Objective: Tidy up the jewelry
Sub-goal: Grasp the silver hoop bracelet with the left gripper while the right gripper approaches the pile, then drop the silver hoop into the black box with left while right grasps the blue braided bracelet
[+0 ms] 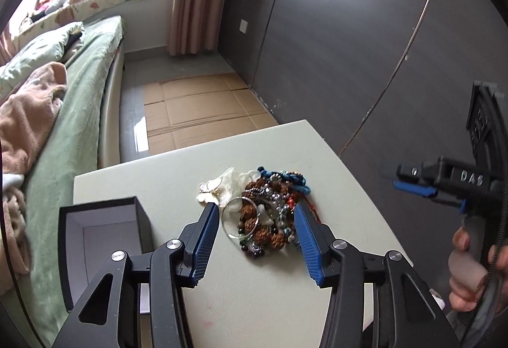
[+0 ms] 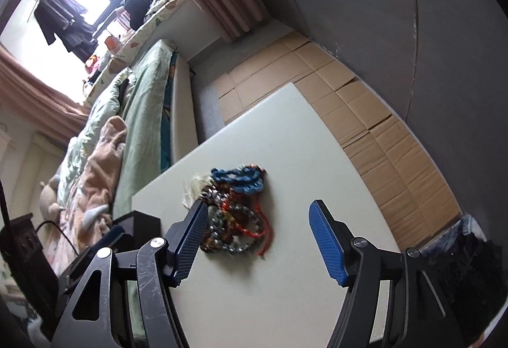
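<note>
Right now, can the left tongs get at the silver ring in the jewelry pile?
Probably yes: the left tongs stand open around the jewelry pile, and the silver ring lies exposed on the near left side.

The table (image 1: 254, 300) is bare in front of the jewelry heap (image 1: 263, 214) and to its right, toward the far edge. An open black box (image 1: 104, 240) blocks the left side. The right gripper (image 1: 409, 181) hangs over the table's right edge.
</note>
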